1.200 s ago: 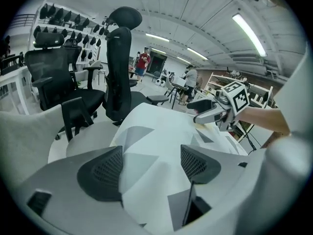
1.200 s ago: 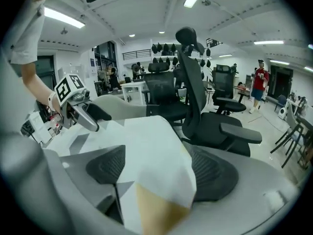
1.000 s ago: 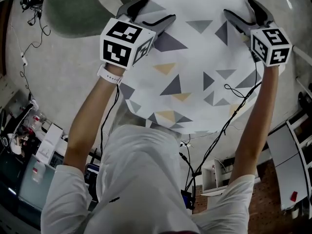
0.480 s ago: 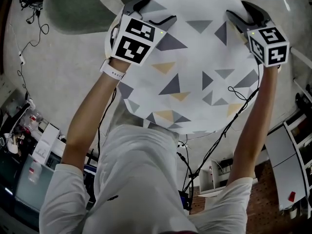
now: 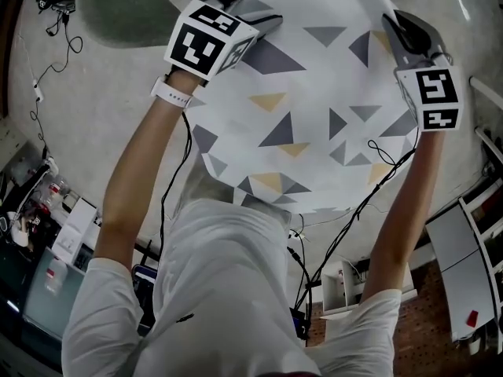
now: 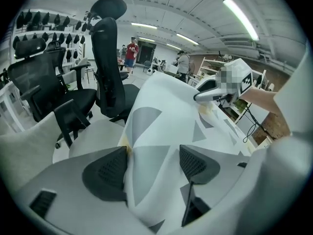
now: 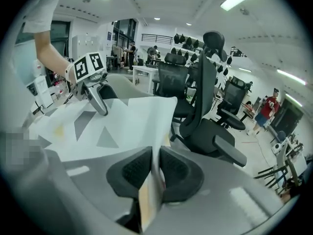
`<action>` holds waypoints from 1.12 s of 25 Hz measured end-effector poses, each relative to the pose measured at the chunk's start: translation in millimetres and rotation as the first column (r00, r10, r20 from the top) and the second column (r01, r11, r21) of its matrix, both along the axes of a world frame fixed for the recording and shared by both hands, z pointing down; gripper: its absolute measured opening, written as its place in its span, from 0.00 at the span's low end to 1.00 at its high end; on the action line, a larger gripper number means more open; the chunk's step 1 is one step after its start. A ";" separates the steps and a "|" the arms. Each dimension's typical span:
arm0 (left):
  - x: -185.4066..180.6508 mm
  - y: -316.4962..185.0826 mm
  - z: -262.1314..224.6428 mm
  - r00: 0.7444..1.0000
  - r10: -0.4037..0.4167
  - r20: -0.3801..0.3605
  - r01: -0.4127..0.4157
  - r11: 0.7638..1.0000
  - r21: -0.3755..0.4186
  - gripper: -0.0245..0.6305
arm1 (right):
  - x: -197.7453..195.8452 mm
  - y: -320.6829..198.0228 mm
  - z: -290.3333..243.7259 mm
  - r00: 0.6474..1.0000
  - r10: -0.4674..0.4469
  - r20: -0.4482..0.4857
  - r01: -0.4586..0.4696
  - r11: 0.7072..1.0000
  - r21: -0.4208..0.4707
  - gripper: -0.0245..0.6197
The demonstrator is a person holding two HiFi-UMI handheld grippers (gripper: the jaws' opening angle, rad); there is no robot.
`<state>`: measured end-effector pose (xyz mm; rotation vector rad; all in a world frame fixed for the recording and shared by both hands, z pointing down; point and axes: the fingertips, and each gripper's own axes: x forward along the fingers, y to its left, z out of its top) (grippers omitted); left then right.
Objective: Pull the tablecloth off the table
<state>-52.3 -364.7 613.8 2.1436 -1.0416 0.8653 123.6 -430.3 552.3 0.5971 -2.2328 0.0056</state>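
A white tablecloth [image 5: 314,116] printed with grey and yellow triangles covers a round table below me. My left gripper [image 5: 255,6] is at the cloth's far left edge. In the left gripper view a raised fold of cloth [image 6: 161,102] runs between its jaws [image 6: 151,165]. The left pad touches the fold and the right pad stands apart from it, with the jaws closing. My right gripper [image 5: 397,26] is at the far right edge. In the right gripper view its jaws [image 7: 157,168] pinch the lifted edge of the cloth [image 7: 122,116] as they close.
Black office chairs [image 6: 110,58] [image 7: 210,106] stand just beyond the table's far side. A grey-green rug [image 5: 126,14] lies on the floor at the far left. Cables [image 5: 346,234] hang under the near edge, and shelving [image 5: 471,250] stands at the right.
Both grippers have moved forward to the cloth's far edge. The right jaws have closed from wide open onto the edge, which now stands lifted. The left jaws stay wide.
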 end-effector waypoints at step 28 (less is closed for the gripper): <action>46.7 123.9 -218.6 0.985 -0.162 -0.054 0.171 0.945 0.279 0.06 | 32.0 127.0 -182.0 0.964 -0.017 0.267 0.003 0.999 0.054 0.10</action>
